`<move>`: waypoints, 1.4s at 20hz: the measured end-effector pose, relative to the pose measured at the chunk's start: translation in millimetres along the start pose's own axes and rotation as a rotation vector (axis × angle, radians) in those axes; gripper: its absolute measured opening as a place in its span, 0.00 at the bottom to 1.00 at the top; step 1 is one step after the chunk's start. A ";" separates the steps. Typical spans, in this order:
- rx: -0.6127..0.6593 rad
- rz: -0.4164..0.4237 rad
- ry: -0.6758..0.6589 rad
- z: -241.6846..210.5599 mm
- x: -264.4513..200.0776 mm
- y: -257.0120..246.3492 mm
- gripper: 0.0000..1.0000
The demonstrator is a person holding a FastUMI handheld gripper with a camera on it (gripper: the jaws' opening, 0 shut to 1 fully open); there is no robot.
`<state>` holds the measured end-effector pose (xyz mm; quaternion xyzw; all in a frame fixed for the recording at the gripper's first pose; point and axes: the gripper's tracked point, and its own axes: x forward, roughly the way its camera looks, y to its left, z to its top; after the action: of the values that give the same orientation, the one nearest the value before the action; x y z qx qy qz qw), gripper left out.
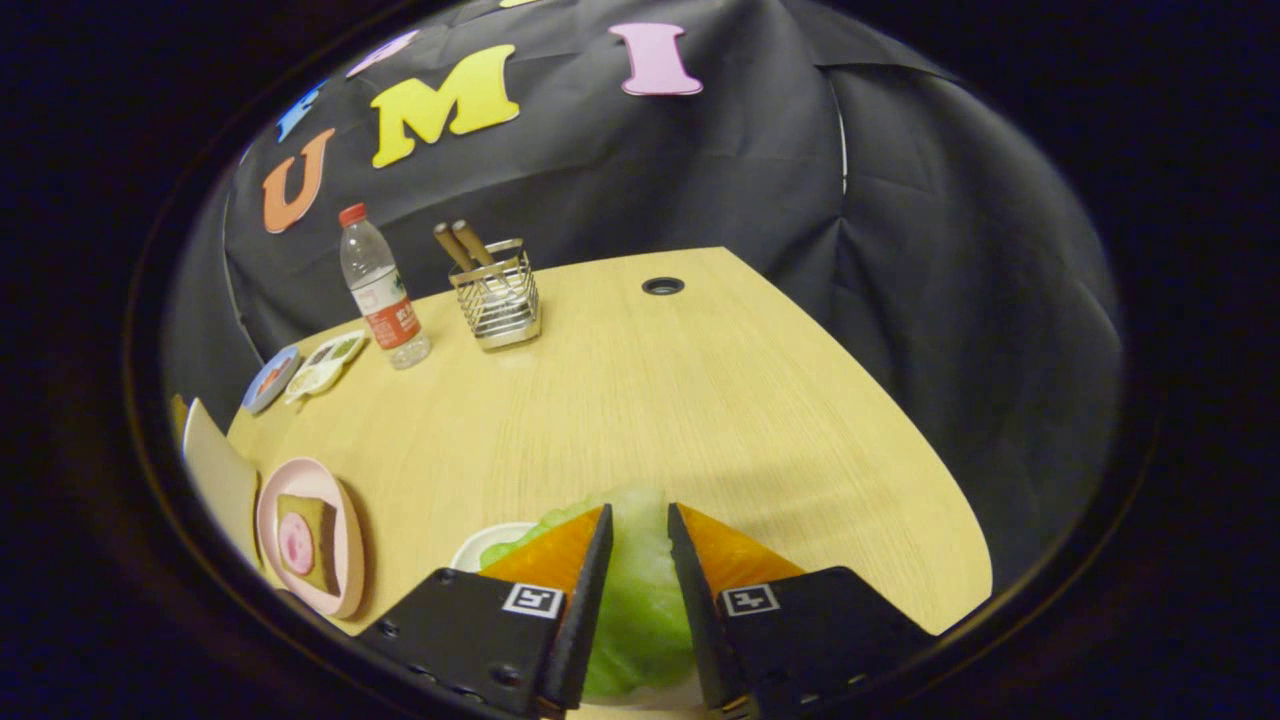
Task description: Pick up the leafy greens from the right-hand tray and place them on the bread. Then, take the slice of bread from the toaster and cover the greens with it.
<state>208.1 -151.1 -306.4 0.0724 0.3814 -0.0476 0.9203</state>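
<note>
My gripper (640,515) is shut on the leafy greens (640,600), a pale green leaf pinched between both fingers and reaching out past the tips. Just left of the fingers the rim of a small white tray (478,545) peeks out beneath the leaf. Farther left, a pink plate (335,585) holds a slice of bread (318,545) with a round pink slice of meat on top. The plate lies well apart from the fingers, across bare wooden table (700,400).
At the back of the table stand a water bottle (383,290) with a red cap and a wire holder (498,300) with wooden-handled utensils. A blue plate (268,380) and small packets (328,362) lie at the far left. A beige object (215,470) sits beside the pink plate.
</note>
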 end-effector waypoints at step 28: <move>-0.083 0.108 -0.321 70.0 -155.9 101.7 0.02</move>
<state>161.4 -57.8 -137.1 0.0464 0.2267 0.0069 0.9728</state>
